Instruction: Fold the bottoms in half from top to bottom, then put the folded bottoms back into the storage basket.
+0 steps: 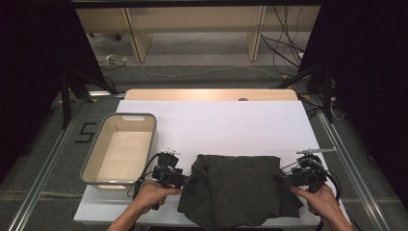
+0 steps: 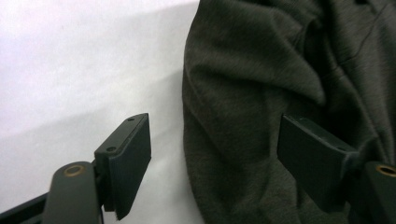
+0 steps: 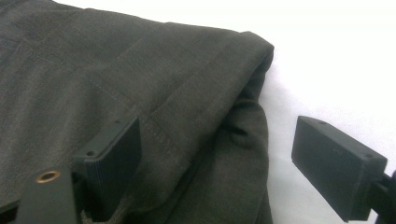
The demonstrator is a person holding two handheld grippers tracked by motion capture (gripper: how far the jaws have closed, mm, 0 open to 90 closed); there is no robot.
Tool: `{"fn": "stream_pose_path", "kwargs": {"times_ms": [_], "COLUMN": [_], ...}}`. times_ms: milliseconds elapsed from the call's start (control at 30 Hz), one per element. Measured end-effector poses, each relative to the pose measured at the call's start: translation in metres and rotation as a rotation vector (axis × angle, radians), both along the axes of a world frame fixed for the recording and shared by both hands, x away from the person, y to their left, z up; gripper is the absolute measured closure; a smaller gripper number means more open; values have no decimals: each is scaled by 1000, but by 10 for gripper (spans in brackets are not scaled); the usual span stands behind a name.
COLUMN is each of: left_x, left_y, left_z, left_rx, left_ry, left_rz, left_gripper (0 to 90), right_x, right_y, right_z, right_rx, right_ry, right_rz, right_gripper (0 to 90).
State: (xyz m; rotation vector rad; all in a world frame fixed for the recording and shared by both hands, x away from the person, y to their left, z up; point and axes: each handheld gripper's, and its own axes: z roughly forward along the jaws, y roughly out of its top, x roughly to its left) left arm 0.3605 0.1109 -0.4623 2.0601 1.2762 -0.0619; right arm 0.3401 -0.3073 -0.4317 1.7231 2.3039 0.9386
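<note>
- A folded dark cloth (image 3: 140,93) is seen over the left and middle of the view, lying on a white sheet (image 3: 336,60).
- The right gripper (image 3: 217,163) is held with its jaws wide apart.
- The cloth's folded edge is straddled by them, without being pressed.
- One jaw is placed over the cloth, the other over the sheet.

Black two-jaw tools (image 1: 190,179), trailing cables.

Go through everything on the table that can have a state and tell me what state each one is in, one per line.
Dark olive-grey cloth garment: folded, lying crumpled on the white table cover.
Beige plastic bin: upright, empty.
Left gripper: jaws open, straddling the garment's edge.
Right gripper: jaws open, straddling the garment's folded edge.
</note>
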Motion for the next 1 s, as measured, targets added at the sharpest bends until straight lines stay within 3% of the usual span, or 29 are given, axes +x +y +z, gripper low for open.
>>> {"fn": "stream_pose_path", "kwargs": {"times_ms": [467, 633, 667, 767, 833, 1000], "left_x": [-8, -13, -13, -15, -17, -21], "left_y": [-12, -18, -18, -17, -19, -23], "left_z": [-15, -15, -15, -16, -15, -15], "left_rx": [63, 88, 93, 41, 62, 22], "left_ry": [69, 52, 45, 77, 57, 113], "left_rz": [-55, -77, -85, -102, -114, -138], "left_gripper": [207, 200, 221, 391, 466, 655], "right_x": [-5, -8, -8, -8, -8, -8], "right_y": [4, 7, 7, 6, 5, 6], "right_z": [-1, -1, -1, -1, -2, -3], "right_rx": [5, -3, -4, 1, -1, -15], "right_ry": [19, 22, 22, 21, 24, 33], "right_rz": [14, 34, 35, 33, 31, 33], "right_gripper": [165, 165, 165, 164, 164, 165]}}
